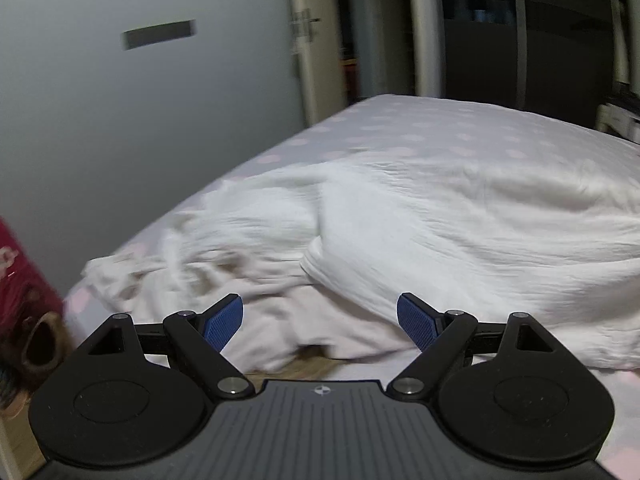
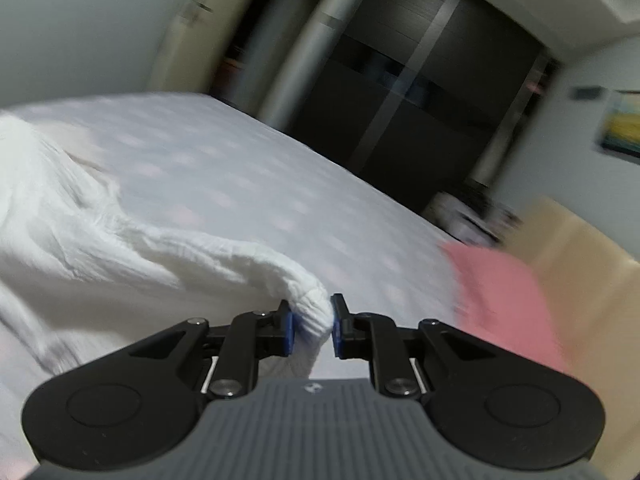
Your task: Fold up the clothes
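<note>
A crumpled white garment [image 1: 400, 232] lies spread across the bed [image 1: 440, 128]. My left gripper [image 1: 320, 322] hovers open just in front of its near bunched edge, nothing between the blue pads [image 1: 224, 322]. In the right wrist view the same white garment [image 2: 120, 240] stretches from the left toward my right gripper [image 2: 312, 322], which is shut on a ribbed end of the fabric, pulled into a taut ridge above the sheet.
The bed sheet [image 2: 248, 184] is pale with faint pink spots. A pink cloth [image 2: 508, 296] lies at the bed's right edge beside a wooden surface [image 2: 580, 264]. A dark wardrobe [image 2: 420, 92] stands behind. A red item [image 1: 24, 296] sits at the left.
</note>
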Tool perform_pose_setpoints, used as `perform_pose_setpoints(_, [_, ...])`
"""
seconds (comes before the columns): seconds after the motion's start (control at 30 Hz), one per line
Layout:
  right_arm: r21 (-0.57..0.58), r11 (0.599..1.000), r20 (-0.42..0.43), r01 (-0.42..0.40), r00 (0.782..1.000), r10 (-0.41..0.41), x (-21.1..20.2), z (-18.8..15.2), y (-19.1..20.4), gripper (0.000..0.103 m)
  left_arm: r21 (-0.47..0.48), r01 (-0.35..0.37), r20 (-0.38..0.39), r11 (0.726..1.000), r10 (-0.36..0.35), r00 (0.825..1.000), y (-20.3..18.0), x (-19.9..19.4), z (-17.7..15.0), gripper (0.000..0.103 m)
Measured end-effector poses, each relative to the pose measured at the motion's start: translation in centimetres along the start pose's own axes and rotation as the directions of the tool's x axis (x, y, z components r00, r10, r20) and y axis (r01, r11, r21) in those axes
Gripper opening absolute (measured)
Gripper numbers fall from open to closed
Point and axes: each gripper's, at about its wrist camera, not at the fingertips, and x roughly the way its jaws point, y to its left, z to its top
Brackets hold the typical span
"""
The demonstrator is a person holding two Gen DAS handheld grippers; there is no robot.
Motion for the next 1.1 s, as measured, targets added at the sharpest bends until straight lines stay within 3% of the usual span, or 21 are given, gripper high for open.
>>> perform_pose_setpoints(0.1, [0.017, 0.992, -0.075, 0.123, 0.990, -0.122, 0.1, -2.2, -4.3, 0.019, 0.062, 0.087, -0.005, 0.994, -0.087, 0.996, -3.9, -0.3, -0.7, 0.085])
perform_pose_setpoints(0.27, [0.018, 0.950, -0.175, 0.311, 0.937, -0.303, -0.1, -5.6, -9.9, 0.019, 0.176, 0.205, -0.036, 0.963, -0.202, 0.979, -9.2, 0.1, -1.9, 0.085])
perform_pose_setpoints(0.3, [0.014, 0.951, -0.183, 0.308, 0.936, -0.300, -0.2, -6.3, -9.9, 0.020, 0.192, 0.217, -0.040, 0.957, -0.213, 0.976, -9.9, 0.3, -2.2, 0.085])
perform_pose_setpoints(0.4, [0.013, 0.965, -0.197, 0.263, 0.946, -0.255, -0.5, -8.5, -9.6, 0.022, 0.232, 0.239, -0.066, 0.943, -0.230, 0.971, -11.5, 1.0, -3.0, 0.085])
perform_pose_setpoints(0.47, [0.012, 0.973, -0.207, 0.232, 0.952, -0.225, -0.7, -9.9, -9.3, 0.035, 0.260, 0.255, -0.087, 0.931, -0.241, 0.967, -12.5, 1.6, -3.6, 0.085])
perform_pose_setpoints(0.6, [0.012, 0.985, -0.226, 0.171, 0.960, -0.164, -1.1, -12.8, -8.8, 0.039, 0.307, 0.278, -0.115, 0.910, -0.255, 0.960, -14.2, 2.2, -4.7, 0.085])
perform_pose_setpoints(0.67, [0.013, 0.990, -0.236, 0.140, 0.963, -0.133, -1.3, -14.2, -8.6, 0.054, 0.323, 0.293, -0.129, 0.900, -0.264, 0.956, -14.7, 2.4, -5.3, 0.085])
perform_pose_setpoints(0.8, [-0.031, 0.998, -0.136, -0.049, 0.990, 0.045, -1.6, -14.1, -5.1, 0.055, 0.360, 0.324, -0.154, 0.875, -0.287, 0.946, -15.4, 2.8, -6.8, 0.085])
perform_pose_setpoints(0.9, [-0.087, 0.983, -0.161, -0.164, 0.976, 0.148, -2.3, -15.3, -2.2, 0.053, 0.404, 0.328, -0.163, 0.854, -0.286, 0.944, -15.4, 3.1, -8.0, 0.082])
perform_pose_setpoints(1.1, [-0.151, 0.924, -0.238, -0.352, 0.920, 0.311, -1.5, -17.3, 1.2, 0.054, 0.499, 0.315, -0.163, 0.808, -0.269, 0.949, -15.6, 3.4, -9.7, 0.082])
